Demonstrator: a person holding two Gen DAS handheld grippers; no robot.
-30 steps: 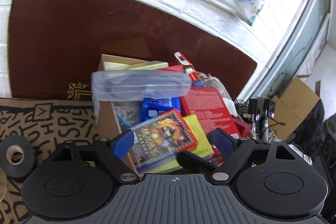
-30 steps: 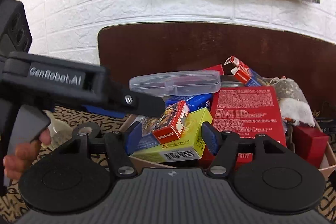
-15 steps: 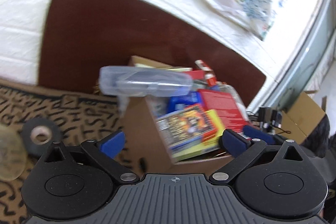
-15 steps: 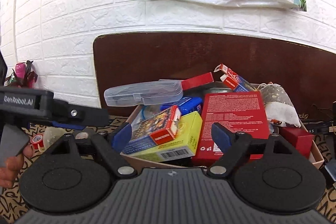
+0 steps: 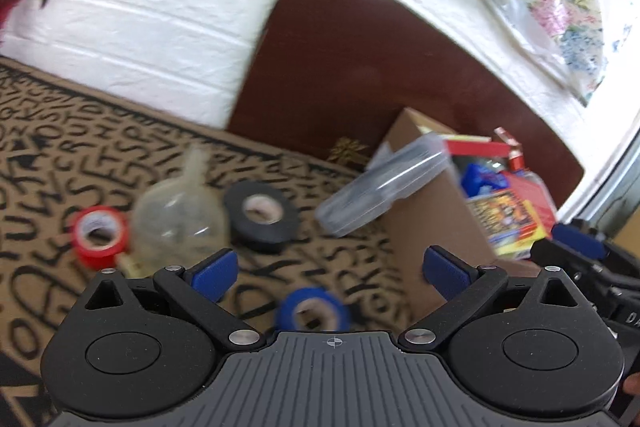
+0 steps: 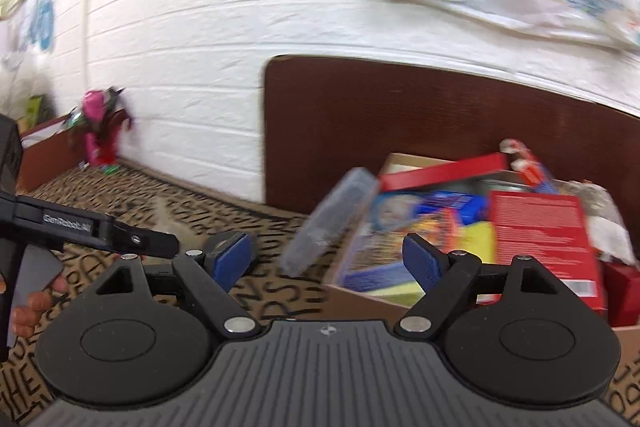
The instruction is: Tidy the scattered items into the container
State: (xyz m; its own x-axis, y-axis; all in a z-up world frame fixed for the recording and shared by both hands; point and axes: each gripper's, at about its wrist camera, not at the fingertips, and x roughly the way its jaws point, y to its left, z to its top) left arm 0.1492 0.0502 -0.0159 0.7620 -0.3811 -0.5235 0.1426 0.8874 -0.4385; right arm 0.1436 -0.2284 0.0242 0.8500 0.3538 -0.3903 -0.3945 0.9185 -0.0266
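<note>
— Three rolls of tape lie on the letter-print cloth [image 5: 100, 147] in my left camera: a red roll [image 5: 101, 235] at middle left, a black roll [image 5: 262, 215] near the centre, and a blue roll [image 5: 313, 311] low in the frame, just above my left gripper [image 5: 328, 271].

— And your claws?

— Both spread wide with nothing between the pads. The blue fingers [image 5: 212, 273] of the left one frame bare cloth and the blue roll. My right gripper [image 6: 328, 261] is parted too, seen low in its own frame.

— Where is the container?

— The cardboard box [image 5: 424, 227] stands at the right of the left view, against a dark brown board [image 5: 380, 67]. It is heaped with packs: a red box [image 6: 540, 239] at right in the right view, a picture-printed card pack [image 5: 502, 215] near the rim.

— What about the clear case?

— The clear plastic case [image 5: 384, 187] is tilted steeply at the box's left rim, blurred in both views; I cannot tell whether it touches the rim. It sits centre-right in the left view, centre in the right.

— Anything else loose?

— A clear bottle [image 5: 180, 215] lies between the red and black rolls.
</note>
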